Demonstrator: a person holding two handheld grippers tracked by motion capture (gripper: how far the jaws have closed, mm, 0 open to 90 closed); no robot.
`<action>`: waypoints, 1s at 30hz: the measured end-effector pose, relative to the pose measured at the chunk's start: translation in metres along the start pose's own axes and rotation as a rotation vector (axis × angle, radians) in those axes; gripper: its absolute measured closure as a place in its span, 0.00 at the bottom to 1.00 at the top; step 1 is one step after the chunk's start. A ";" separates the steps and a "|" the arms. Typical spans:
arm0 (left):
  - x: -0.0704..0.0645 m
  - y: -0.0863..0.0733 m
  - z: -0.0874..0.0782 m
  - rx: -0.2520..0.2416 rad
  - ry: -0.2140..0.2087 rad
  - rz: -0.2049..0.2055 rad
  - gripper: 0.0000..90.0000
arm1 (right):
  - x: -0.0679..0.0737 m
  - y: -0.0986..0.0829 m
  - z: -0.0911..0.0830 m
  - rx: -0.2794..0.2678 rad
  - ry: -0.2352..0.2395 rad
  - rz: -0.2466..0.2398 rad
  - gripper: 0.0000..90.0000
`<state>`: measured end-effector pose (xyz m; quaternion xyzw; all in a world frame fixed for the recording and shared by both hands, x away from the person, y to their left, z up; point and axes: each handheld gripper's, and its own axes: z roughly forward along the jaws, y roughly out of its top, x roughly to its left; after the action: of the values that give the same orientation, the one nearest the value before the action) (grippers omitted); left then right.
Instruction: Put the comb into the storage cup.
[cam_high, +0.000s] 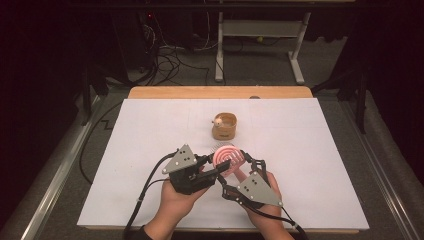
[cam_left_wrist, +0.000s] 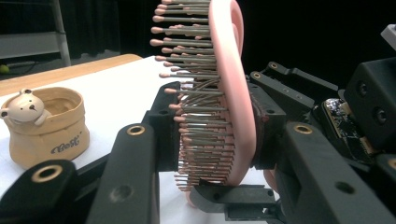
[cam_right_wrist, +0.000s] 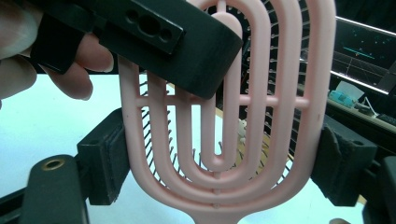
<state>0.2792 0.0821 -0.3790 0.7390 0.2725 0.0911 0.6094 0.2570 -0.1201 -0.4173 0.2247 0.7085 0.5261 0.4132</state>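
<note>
A person's two hands reach in from the near edge of a table covered with a smooth white sheet (cam_high: 150, 150), each holding a black two-jaw gripper topped by a grey three-cornered plate. Between them, held up off the table near its middle and toward the near side, is a pink plastic hairbrush (cam_high: 229, 159). Its head is an oval of nested open loops joined by a thin crossbar, glossy and smooth, with rows of thin grey bristles tipped in small pink beads.

The right gripper (cam_right_wrist: 219, 154) grasps the brush head across its width: in the right gripper view its two padded black jaws press against the left and right outer rims of the oval, and the slotted back of the brush faces the camera. The left gripper (cam_left_wrist: 217, 135) is clamped through the thickness of the head: in the left gripper view the brush stands edge-on, one jaw pressed into the bristles and the other against the smooth pink back. The left gripper's jaw also crosses the top of the brush in the right gripper view, with fingers (cam_right_wrist: 88, 70) of the left hand beside it.

Farther away, near the table's middle, stands a small tan pot (cam_high: 224, 126), rounded like a soft sack, with a little bear figure perched on its left rim.
</note>
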 end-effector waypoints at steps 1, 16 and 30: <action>0.000 0.000 0.000 -0.001 0.002 0.002 0.68 | 0.000 0.000 0.000 0.001 -0.002 0.000 0.21; 0.001 -0.001 0.000 -0.006 0.004 0.008 0.70 | -0.001 0.000 0.002 0.008 0.018 0.019 0.22; 0.002 -0.001 0.000 -0.006 0.010 0.011 0.70 | -0.001 -0.001 0.005 0.033 0.045 0.042 0.17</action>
<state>0.2809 0.0836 -0.3805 0.7381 0.2710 0.0989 0.6099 0.2619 -0.1186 -0.4184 0.2344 0.7213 0.5279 0.3822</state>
